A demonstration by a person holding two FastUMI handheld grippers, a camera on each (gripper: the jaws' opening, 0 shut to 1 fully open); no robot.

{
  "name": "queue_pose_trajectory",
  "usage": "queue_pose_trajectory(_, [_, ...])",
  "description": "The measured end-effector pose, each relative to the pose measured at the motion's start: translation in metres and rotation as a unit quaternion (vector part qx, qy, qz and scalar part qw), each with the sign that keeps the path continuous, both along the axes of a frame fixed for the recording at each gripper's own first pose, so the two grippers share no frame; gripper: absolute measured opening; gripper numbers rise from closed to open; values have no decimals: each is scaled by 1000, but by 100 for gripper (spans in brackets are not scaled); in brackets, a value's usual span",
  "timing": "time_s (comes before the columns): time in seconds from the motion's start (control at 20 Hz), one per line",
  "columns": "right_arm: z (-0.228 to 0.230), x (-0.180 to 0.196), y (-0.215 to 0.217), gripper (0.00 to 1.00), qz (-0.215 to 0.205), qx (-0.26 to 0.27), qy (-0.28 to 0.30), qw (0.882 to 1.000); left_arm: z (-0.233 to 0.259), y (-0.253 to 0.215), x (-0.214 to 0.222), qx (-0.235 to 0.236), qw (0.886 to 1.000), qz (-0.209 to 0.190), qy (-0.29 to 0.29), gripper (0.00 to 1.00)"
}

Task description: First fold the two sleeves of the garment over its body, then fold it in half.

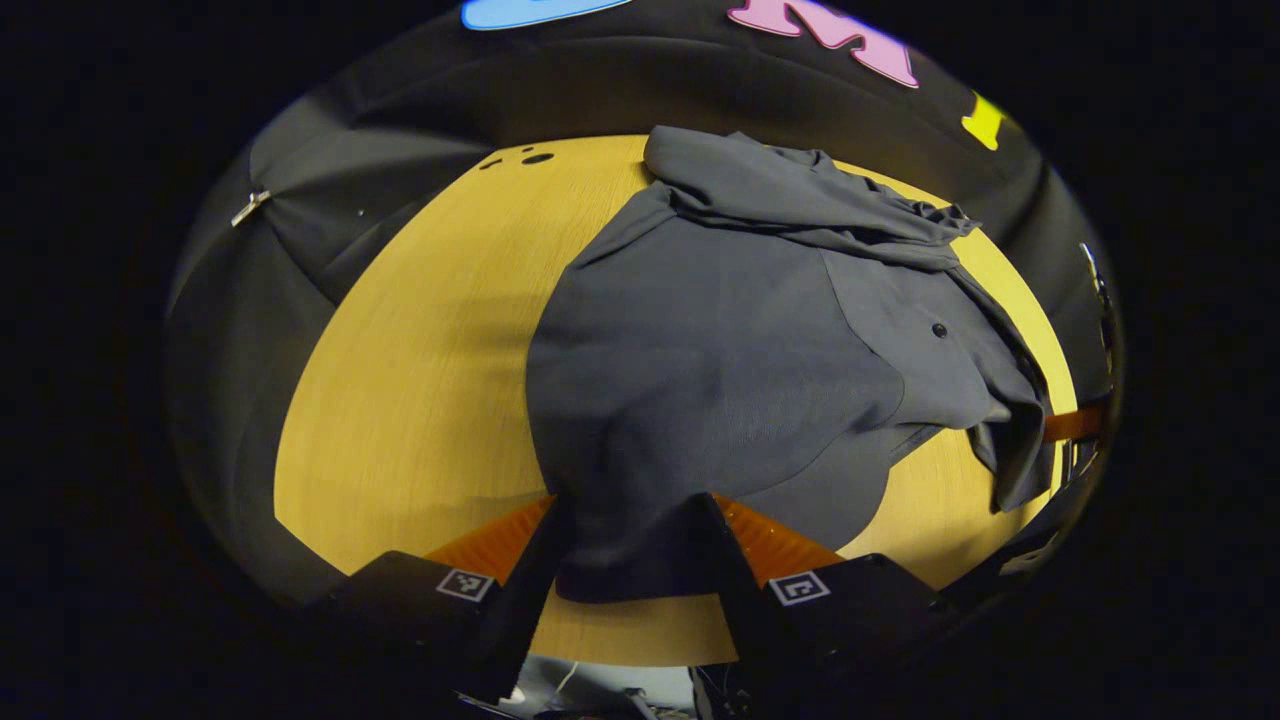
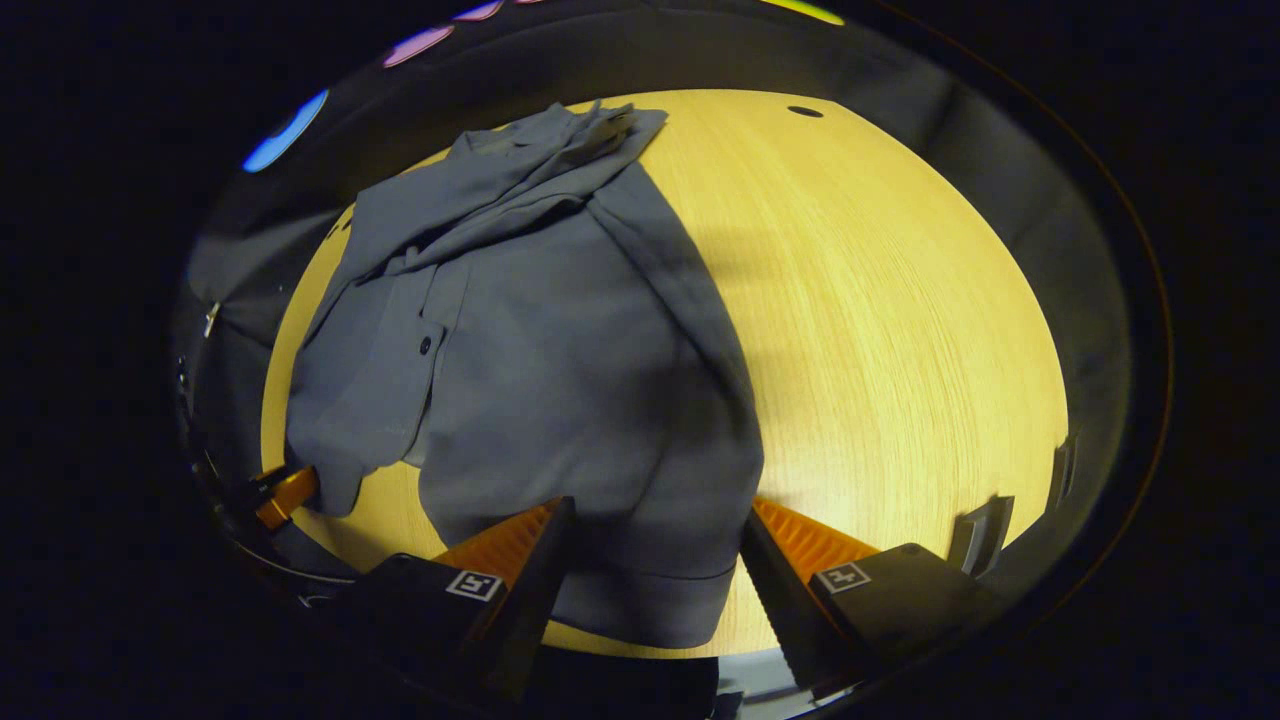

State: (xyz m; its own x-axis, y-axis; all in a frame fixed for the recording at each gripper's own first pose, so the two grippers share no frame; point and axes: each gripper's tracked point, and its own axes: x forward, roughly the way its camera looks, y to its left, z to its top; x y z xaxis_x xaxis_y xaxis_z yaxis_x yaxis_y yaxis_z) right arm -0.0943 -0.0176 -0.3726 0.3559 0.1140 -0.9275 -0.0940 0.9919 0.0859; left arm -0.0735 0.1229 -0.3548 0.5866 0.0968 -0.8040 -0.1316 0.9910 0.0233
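Note:
A grey buttoned garment point(image 1: 720, 370) lies spread on the yellow wooden table point(image 1: 400, 400), with a crumpled heap of cloth point(image 1: 800, 190) bunched at its far end. Its near hem lies between the fingers of my left gripper point(image 1: 630, 575), whose jaws stand wide apart and open. In the right gripper view the same garment point(image 2: 540, 380) stretches away to the left. Its other hem corner rests between the spread fingers of my right gripper point(image 2: 650, 580), also open. Each gripper shows small at the other view's edge: the right gripper point(image 1: 1075, 425) and the left gripper point(image 2: 285, 495).
The table point(image 2: 900, 350) has bare wood to the left of the garment in the left gripper view and to the right in the right gripper view. Small dark holes point(image 1: 537, 157) mark its far edge. Black cloth wall surrounds the table, with a metal clip point(image 1: 250, 207).

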Motion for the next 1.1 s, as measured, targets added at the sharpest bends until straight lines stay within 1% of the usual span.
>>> queue_pose_trajectory(0.05, [-1,1,2,95,11,-9,-1,1000,-1,-2,0,-2,1000,2,1,84])
queue_pose_trajectory(0.1, [-1,-1,5,90,19,-15,-4,1000,0,-4,2,-2,1000,2,0,80])
queue_pose_trajectory(0.15, [0,0,6,77,26,-21,-6,999,-1,-6,3,-1,1000,0,0,77])
queue_pose_trajectory(0.2, [-3,2,5,74,30,-27,-6,999,0,-11,6,-1,1000,-6,-2,69])
queue_pose_trajectory(0.25, [-3,3,2,65,28,-33,-8,999,0,-13,7,1,1000,-12,-6,60])
queue_pose_trajectory(0.3, [-3,4,2,36,26,-32,-8,999,0,-16,9,3,1000,-17,-9,52])
queue_pose_trajectory(0.35, [-3,5,0,34,18,-27,-10,999,1,-19,10,5,1000,-22,-15,43])
queue_pose_trajectory(0.4, [-2,6,2,24,8,-20,-9,1000,1,-21,11,10,999,-25,-19,24])
queue_pose_trajectory(0.45, [-2,5,5,10,2,-6,-7,1000,1,-22,12,16,999,-28,-22,15])
queue_pose_trajectory(0.5, [-1,5,7,7,-4,9,-2,1000,1,-22,13,21,999,-33,-24,10])
queue_pose_trajectory(0.6, [-1,8,8,6,-21,30,3,999,4,-23,13,21,999,-41,-23,6])
queue_pose_trajectory(0.75, [15,21,10,6,-41,49,-24,998,19,-25,18,0,998,-46,-36,6])
queue_pose_trajectory(0.95, [46,41,20,6,-40,70,-65,995,47,-29,29,-14,997,-48,-63,6])
queue_pose_trajectory(1.1, [73,57,26,6,-37,86,-93,991,73,-31,45,-22,994,-53,-94,6])
